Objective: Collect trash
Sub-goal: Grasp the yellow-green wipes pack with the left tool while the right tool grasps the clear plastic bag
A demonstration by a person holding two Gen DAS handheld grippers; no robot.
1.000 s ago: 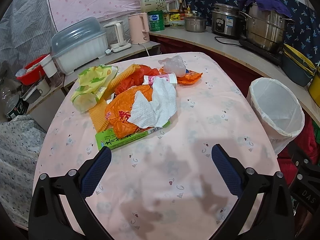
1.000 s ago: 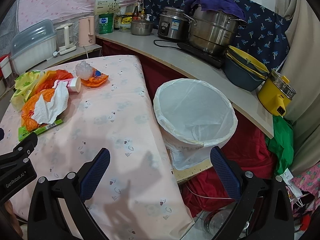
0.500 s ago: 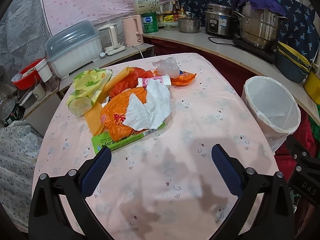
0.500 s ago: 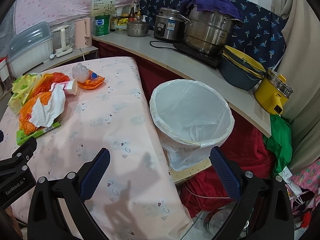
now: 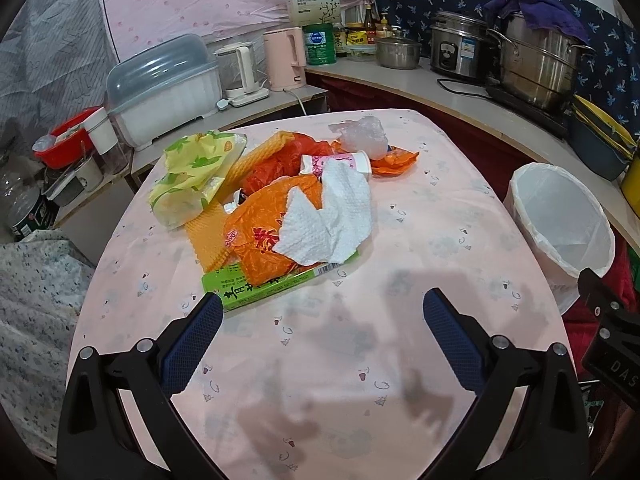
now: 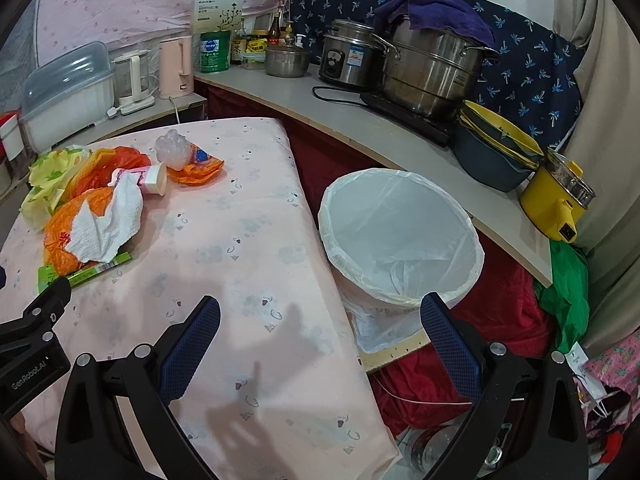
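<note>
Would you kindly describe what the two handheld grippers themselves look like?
The left gripper and right gripper match: black angular frames with silver screw heads, each carrying two fingers faced in dark blue, cross-hatched pads. White lettering marks their black bodies: "GenRobot.AI" on the left, "DAS" on the right. No cables or sleeves show.

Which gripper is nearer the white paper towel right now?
Left. The left gripper hangs open just short of the trash pile, the paper towel straight ahead of it. The right gripper sits open further right, by the bin, with the towel off to its left.
</note>
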